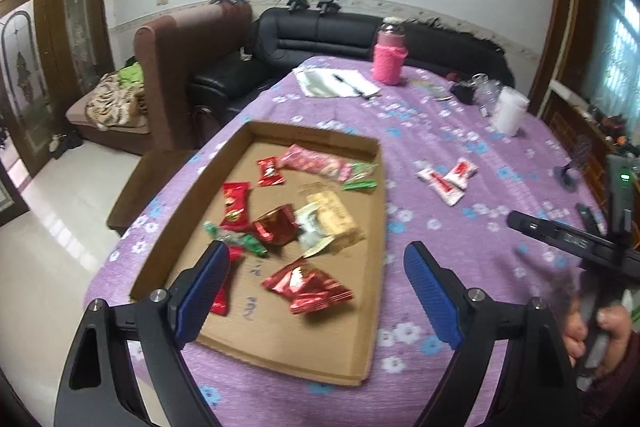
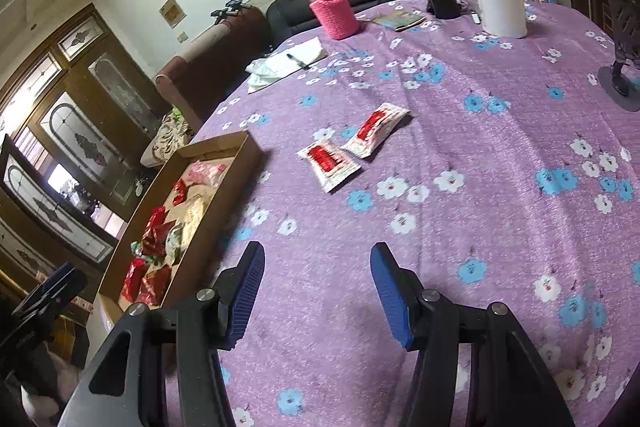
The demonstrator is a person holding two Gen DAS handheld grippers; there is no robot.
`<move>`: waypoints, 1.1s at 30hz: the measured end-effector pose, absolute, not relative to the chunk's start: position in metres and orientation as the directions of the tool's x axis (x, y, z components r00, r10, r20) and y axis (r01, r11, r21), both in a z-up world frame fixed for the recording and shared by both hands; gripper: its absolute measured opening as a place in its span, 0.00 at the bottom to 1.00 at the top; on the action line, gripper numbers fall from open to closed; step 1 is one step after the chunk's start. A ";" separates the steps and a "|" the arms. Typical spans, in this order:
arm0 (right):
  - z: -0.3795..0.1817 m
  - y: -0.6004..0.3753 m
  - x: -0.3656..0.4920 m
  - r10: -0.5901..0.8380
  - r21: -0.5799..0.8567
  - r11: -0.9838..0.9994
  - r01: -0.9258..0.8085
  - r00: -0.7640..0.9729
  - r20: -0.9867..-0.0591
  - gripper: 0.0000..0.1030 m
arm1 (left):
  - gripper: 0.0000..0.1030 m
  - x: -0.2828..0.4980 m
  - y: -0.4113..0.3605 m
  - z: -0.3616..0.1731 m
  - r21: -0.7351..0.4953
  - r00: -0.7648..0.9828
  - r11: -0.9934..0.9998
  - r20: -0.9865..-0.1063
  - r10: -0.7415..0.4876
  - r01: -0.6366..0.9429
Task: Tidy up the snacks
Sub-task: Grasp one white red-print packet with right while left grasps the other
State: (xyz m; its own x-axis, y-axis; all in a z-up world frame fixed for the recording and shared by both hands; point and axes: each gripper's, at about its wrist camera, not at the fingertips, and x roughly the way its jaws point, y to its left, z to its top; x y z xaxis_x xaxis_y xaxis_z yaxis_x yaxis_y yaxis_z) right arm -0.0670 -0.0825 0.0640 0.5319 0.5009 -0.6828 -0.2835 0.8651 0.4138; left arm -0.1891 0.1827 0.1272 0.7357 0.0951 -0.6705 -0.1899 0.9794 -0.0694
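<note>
Sitting inside the cardboard tray [image 1: 362, 143] are most snacks [image 1: 280, 223]; two white packets [image 2: 352, 143] wait just beside it; left gripper [image 1: 316, 291] and right gripper [image 2: 318, 291] gape wide, holding nothing.

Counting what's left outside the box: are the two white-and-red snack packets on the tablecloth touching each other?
Touching. In the right wrist view the nearer packet and farther packet meet at adjoining corners, with no tablecloth visible between them there.

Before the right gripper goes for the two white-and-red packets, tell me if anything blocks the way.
Nothing visible does. Between the open right gripper and the two white-and-red snack packets lies only bare floral tablecloth. The cardboard tray sits off to the left, and the white container and pink-sleeved bottle stand well beyond them.
</note>
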 end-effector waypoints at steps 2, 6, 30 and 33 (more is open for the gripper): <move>0.065 -0.090 -0.059 0.493 0.422 0.868 -0.260 0.541 -0.681 0.58 | 0.86 -0.189 0.180 0.129 -0.102 0.747 0.982 -0.663 0.052 -0.159; 0.066 -0.100 -0.037 0.477 0.432 0.874 -0.221 0.552 -0.683 0.58 | 0.86 -0.183 0.176 0.126 -0.157 0.751 0.982 -0.660 -0.024 -0.107; 0.033 -0.053 0.078 0.158 0.146 0.987 -0.065 0.533 -0.831 0.22 | 0.86 -0.096 0.146 0.118 -0.296 0.657 0.954 -0.709 -0.255 0.050; 0.033 -0.079 0.065 0.159 0.166 0.986 -0.034 0.530 -0.833 0.22 | 0.86 -0.058 0.130 0.112 -0.355 0.593 0.933 -0.738 -0.321 0.063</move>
